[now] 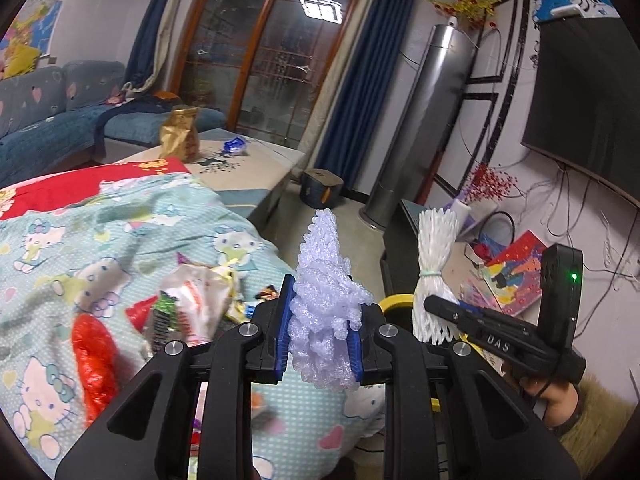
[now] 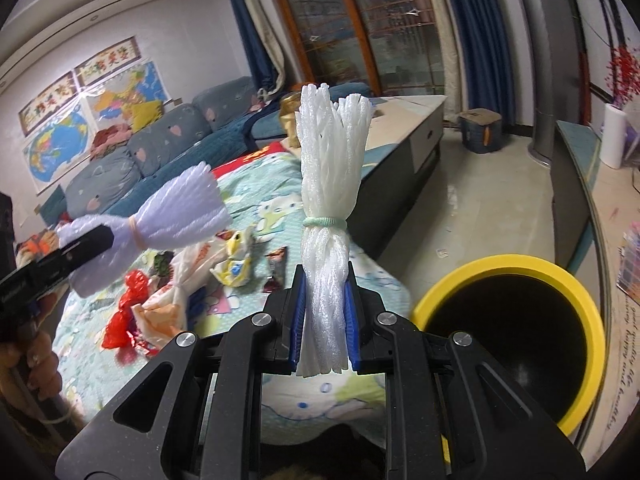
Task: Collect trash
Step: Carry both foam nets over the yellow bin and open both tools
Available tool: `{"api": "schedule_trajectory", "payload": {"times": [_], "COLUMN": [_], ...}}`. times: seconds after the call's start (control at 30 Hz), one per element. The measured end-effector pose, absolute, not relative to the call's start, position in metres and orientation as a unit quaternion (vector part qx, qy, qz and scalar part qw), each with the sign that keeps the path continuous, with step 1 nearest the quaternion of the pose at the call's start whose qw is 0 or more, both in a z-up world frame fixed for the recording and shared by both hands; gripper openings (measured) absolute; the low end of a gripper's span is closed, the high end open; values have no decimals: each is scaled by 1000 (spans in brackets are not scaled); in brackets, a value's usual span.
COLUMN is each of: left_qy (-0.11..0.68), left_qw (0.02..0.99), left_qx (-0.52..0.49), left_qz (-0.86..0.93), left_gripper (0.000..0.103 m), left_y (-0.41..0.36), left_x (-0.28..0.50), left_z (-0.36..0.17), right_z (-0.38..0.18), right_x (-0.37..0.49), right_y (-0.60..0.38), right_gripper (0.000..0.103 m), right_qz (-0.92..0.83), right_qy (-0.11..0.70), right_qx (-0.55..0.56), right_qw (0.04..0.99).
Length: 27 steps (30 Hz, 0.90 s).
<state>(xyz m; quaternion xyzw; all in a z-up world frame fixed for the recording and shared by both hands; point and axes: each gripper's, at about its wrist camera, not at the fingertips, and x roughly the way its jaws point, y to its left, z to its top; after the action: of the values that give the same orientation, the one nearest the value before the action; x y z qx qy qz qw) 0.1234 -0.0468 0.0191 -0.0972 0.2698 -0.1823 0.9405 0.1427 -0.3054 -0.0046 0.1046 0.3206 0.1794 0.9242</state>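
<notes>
Your left tongs (image 1: pixel 320 336) are clamped on a lilac foam net (image 1: pixel 324 300), which stands up at twelve o'clock from the pads. Your right tongs (image 2: pixel 324 320) pinch a white foam net (image 2: pixel 328 200) tied with a green band — the yellow-rimmed bin (image 2: pixel 516 336) sits at three o'clock of them. More wrappers (image 2: pixel 180 288) lie at nine o'clock on the cartoon-print quilt (image 1: pixel 120 232).

left gripper (image 1: pixel 320 336): jaws clamped on lilac foam net (image 1: pixel 324 312), left of yellow bin (image 2: pixel 516 344) | right gripper (image 2: pixel 324 320): jaws clamped on white foam net (image 2: pixel 328 200), beside bin rim, tilted down
</notes>
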Motion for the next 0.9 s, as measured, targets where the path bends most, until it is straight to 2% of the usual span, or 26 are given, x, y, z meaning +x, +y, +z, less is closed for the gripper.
{"api": "schedule_trajectory", "payload": {"times": [0.9], "left_qy": [325], "left_qw": [906], "left_qx": [-59], "left_qz": [-265], "left_gripper": [22], "left_y": [-162], "left_x": [144], "left_z": [-28], "right_z": [-42], "right_x": [149], "right_y": [-418], "right_gripper": [14], "right_qz": [49], "right_qy": [370], "right_qx": [168], "right_qw": [912]}}
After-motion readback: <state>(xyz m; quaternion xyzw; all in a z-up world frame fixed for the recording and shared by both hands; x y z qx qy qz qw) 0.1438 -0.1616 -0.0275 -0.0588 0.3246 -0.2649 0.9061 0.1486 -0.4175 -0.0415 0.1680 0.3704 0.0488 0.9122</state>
